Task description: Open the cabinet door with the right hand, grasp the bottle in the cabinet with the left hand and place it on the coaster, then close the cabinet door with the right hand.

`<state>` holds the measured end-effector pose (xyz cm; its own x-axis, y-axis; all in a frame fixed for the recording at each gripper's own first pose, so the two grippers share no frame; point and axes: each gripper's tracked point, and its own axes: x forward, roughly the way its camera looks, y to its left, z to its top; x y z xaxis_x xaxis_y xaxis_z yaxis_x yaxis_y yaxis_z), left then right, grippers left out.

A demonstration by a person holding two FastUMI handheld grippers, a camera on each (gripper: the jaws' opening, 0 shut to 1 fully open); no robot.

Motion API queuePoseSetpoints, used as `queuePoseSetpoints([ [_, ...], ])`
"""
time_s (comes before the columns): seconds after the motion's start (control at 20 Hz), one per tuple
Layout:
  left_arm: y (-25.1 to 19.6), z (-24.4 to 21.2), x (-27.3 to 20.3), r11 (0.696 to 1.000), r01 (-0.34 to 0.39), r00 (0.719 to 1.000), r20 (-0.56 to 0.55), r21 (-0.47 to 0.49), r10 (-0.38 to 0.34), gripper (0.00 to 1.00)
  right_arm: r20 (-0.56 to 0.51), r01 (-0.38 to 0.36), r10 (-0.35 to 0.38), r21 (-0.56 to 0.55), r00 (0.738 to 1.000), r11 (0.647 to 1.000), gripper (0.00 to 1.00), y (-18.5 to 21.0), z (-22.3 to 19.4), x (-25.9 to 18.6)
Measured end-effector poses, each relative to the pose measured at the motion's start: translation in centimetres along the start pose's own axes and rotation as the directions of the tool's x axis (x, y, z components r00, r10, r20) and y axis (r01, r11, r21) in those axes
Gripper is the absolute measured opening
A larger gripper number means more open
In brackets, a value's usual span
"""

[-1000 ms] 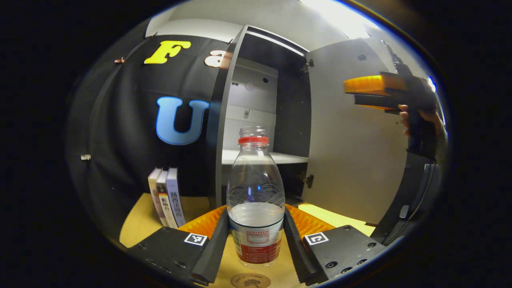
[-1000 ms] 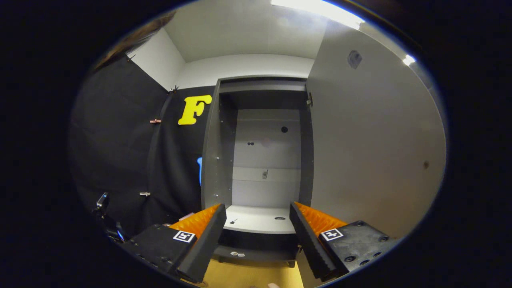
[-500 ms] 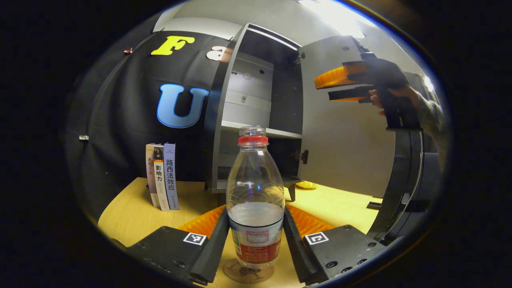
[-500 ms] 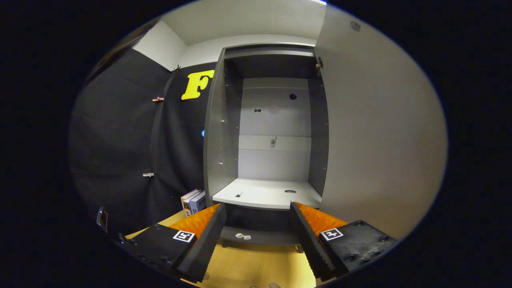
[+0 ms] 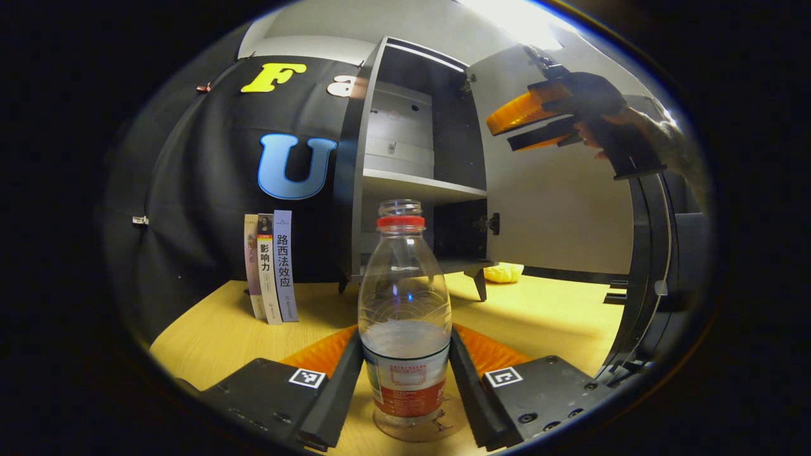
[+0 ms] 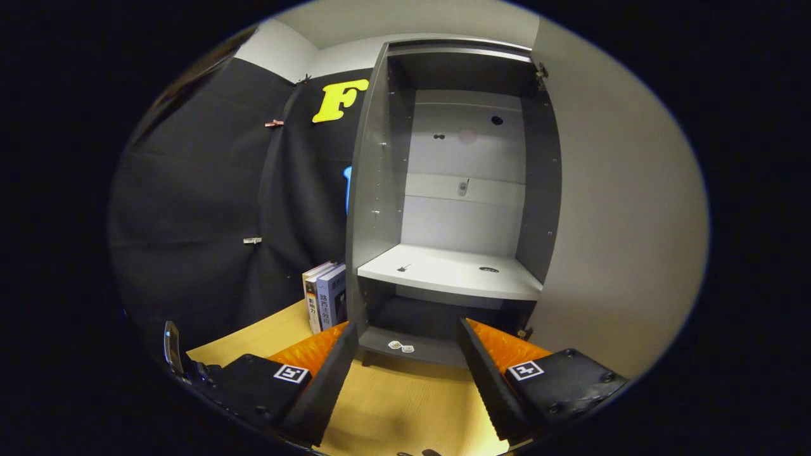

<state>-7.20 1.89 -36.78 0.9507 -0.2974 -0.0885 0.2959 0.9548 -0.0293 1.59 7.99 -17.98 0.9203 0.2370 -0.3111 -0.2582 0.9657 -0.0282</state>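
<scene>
A clear bottle (image 5: 405, 297) with a red neck ring, no cap and a red label stands upright between my left gripper's fingers, and my left gripper (image 5: 405, 386) is shut on its lower half. Its base sits over the round coaster (image 5: 447, 413) on the wooden table; I cannot tell whether it touches. The grey cabinet (image 5: 405, 158) stands behind with its door (image 5: 557, 202) swung open to the right. My right gripper (image 5: 535, 120), held by a hand, hovers before the door's upper part. In the right gripper view, my right gripper (image 6: 405, 373) is open and faces the cabinet's bare shelf (image 6: 450, 272) beside the door (image 6: 621, 221).
Three books (image 5: 271, 266) stand upright left of the cabinet, also seen as books (image 6: 326, 294) in the right gripper view. A small yellow object (image 5: 504, 272) lies under the open door. A black curved frame post (image 5: 646, 266) rises at the right table edge.
My left gripper has come down with the bottle until its base covers the coaster. My right gripper has drawn back from the cabinet and points lower, still open.
</scene>
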Motion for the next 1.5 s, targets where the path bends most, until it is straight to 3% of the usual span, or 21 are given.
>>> queuePoseSetpoints([
  [0.35, -1.7, 0.2, -0.6, 0.997, 0.052, 0.999, -0.008, -0.05, -0.053, 0.79, 0.002, -0.011, 0.011, -0.005, 1.0, 1.0, 0.98, -0.1, 0.4, -0.1],
  [0.85, -1.6, 0.1, -0.8, 0.999, 0.045, 0.999, -0.003, 0.002, -0.045, 0.8, -0.022, -0.041, 0.042, 0.009, 0.999, 0.999, 0.98, 0.7, -0.2, 0.0],
  [1.0, -1.9, 0.3, -1.0, 0.999, 0.052, 0.999, -0.006, 0.002, -0.052, 0.93, -0.027, -0.048, 0.048, 0.007, 0.998, 0.999, 0.98, 0.9, -0.3, -0.1],
  [1.1, -2.1, 0.4, -0.9, 0.998, 0.057, 0.998, -0.016, 0.007, -0.057, 0.95, -0.025, -0.046, 0.046, 0.008, 0.999, 0.999, 0.98, 0.8, -0.1, -0.2],
  [1.5, -2.6, 6.2, 0.0, 0.993, 0.069, 0.997, 0.024, 0.095, -0.071, 0.95, 0.023, 0.003, -0.003, 0.0, 1.0, 1.0, 0.98, -1.1, 3.1, -1.8],
])
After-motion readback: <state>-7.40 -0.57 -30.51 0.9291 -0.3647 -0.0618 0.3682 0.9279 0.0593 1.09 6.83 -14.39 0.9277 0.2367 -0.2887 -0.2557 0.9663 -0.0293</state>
